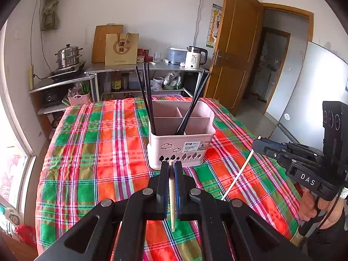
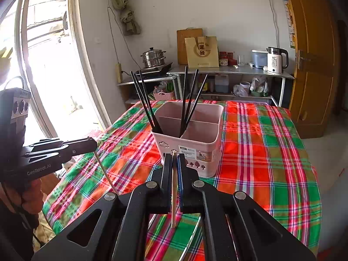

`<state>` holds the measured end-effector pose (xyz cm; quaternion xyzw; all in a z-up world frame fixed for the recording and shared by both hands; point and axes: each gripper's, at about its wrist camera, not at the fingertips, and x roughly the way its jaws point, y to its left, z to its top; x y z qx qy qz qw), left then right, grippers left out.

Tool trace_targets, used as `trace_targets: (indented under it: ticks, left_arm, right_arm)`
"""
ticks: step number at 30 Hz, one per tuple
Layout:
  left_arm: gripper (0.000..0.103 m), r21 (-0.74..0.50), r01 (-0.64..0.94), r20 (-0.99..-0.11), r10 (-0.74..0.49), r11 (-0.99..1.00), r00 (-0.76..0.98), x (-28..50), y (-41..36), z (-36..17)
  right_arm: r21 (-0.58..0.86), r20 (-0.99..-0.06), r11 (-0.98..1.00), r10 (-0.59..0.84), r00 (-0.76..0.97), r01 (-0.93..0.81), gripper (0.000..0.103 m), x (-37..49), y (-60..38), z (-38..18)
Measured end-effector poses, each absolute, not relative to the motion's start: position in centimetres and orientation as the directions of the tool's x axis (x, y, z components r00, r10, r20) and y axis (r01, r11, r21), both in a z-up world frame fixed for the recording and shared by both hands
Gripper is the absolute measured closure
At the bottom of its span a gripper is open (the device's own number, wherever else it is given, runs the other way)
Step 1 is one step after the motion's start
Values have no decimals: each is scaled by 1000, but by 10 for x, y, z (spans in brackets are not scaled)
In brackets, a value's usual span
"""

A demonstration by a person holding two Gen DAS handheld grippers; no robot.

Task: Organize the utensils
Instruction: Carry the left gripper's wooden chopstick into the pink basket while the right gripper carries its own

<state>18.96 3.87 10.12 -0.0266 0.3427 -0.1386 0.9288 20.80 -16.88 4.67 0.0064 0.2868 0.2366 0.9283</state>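
A pink utensil basket (image 1: 180, 148) with dividers stands on the plaid tablecloth (image 1: 97, 152). It holds several black chopsticks (image 1: 148, 95) in two groups. It also shows in the right wrist view (image 2: 195, 148). My left gripper (image 1: 171, 165) is shut on a pale wooden chopstick (image 1: 172, 200) just in front of the basket. My right gripper (image 2: 174, 155) is shut on another pale chopstick (image 2: 174, 195), close to the basket's front. The right gripper also shows in the left wrist view (image 1: 258, 140), with its chopstick (image 1: 238, 174) hanging down.
Metal shelves (image 1: 152, 69) stand behind the table with a steamer pot (image 1: 68, 56), a kettle (image 1: 195, 57) and a paper bag (image 1: 121, 49). A wooden door (image 1: 235, 50) is at the right, a window (image 2: 50, 65) at the left.
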Motion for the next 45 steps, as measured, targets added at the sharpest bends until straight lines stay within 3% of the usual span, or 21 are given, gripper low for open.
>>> trace_targets:
  ticks: [16, 28, 45]
  left_arm:
    - [99, -193, 250, -550, -315, 949, 773, 218, 42, 153]
    - [99, -226, 231, -439, -310, 946, 843, 262, 54, 205]
    - [99, -260, 199, -417, -296, 945, 859, 318, 60, 187]
  right_arm:
    - [176, -406, 871, 488, 773, -458, 99, 222, -172, 91]
    - [227, -291, 864, 501, 815, -449, 99, 260, -173, 128]
    - [273, -248, 862, 491, 835, -426, 99, 301, -167, 121]
